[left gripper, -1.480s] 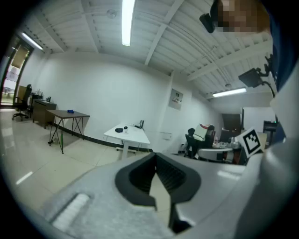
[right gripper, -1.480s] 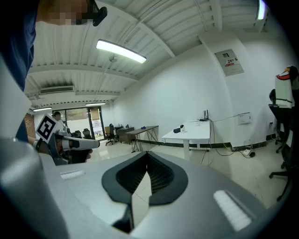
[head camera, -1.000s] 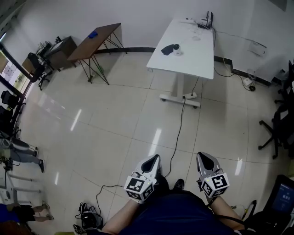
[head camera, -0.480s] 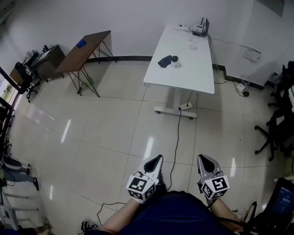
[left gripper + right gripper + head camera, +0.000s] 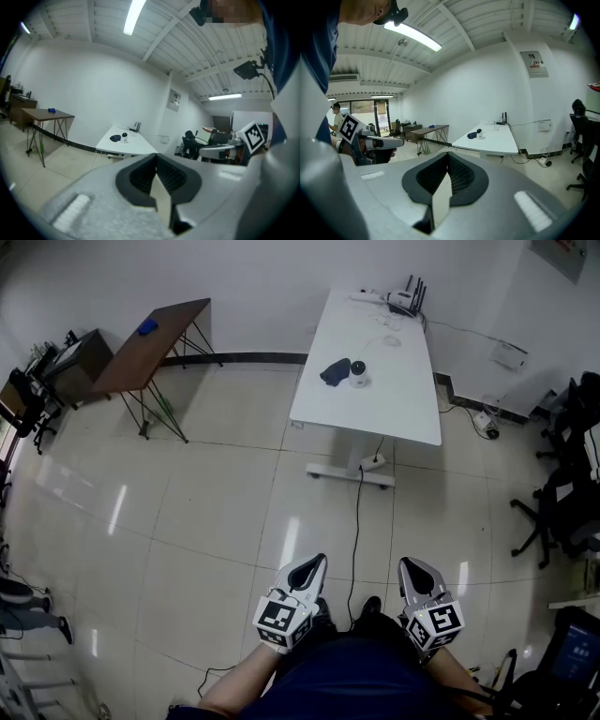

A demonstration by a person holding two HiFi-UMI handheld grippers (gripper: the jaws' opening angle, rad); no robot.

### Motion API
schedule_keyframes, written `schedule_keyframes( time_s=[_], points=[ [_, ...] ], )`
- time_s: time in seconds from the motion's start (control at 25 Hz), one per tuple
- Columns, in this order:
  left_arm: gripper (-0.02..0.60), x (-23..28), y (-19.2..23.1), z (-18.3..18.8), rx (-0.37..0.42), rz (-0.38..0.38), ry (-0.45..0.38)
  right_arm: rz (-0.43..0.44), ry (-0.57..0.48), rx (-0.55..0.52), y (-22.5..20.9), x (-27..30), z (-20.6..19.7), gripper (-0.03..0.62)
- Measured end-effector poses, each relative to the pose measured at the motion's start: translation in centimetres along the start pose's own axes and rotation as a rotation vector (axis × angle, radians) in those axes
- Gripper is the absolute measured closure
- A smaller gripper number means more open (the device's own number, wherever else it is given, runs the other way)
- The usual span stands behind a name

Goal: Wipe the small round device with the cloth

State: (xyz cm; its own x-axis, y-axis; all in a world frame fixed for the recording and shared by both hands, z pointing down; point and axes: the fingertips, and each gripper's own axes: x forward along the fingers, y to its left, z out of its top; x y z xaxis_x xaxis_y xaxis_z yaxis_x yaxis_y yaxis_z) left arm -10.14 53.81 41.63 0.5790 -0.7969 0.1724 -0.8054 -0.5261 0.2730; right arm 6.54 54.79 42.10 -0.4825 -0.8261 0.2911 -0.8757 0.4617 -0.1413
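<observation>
Tiled floor [image 5: 216, 502] separates the white table [image 5: 375, 404] from left hand-held gripper [image 5: 316, 562] and right hand-held gripper [image 5: 411, 564], both pressed together, empty.

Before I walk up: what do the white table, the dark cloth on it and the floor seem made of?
White table: smooth matte top without glare, probably laminate. Cloth: dark soft fabric, judging by its crumpled shape. Floor: glossy pale tiles; grout lines and lamp reflections show.

On the white table [image 5: 375, 404], the small round device [image 5: 357, 375] and the dark cloth [image 5: 334, 370] are shown too small for contact between them to be judged. The items at the table's far end [image 5: 403, 298] cannot be identified. The black chairs [image 5: 562, 498] right of the table are cut off by the picture's edge.
</observation>
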Motion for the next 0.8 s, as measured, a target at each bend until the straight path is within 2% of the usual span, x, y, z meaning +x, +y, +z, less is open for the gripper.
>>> schedule_keyframes(
  time_s=[0.32,0.52,0.8],
  points=[
    [0.578,4.5,1.9,0.9,-0.016,0.027,0.037,0.049,0.007,0.030,-2.7,5.0,0.3,0.585],
    [0.578,8.8,2.9,2.0,0.027,0.057,0.016,0.088,-0.016,0.029,-6.6,8.6,2.2,0.585],
    [0.578,16.1,2.4,4.8,0.017,0.103,-0.003,0.127,-0.036,0.022,-13.3,11.7,4.8,0.585]
  ],
)
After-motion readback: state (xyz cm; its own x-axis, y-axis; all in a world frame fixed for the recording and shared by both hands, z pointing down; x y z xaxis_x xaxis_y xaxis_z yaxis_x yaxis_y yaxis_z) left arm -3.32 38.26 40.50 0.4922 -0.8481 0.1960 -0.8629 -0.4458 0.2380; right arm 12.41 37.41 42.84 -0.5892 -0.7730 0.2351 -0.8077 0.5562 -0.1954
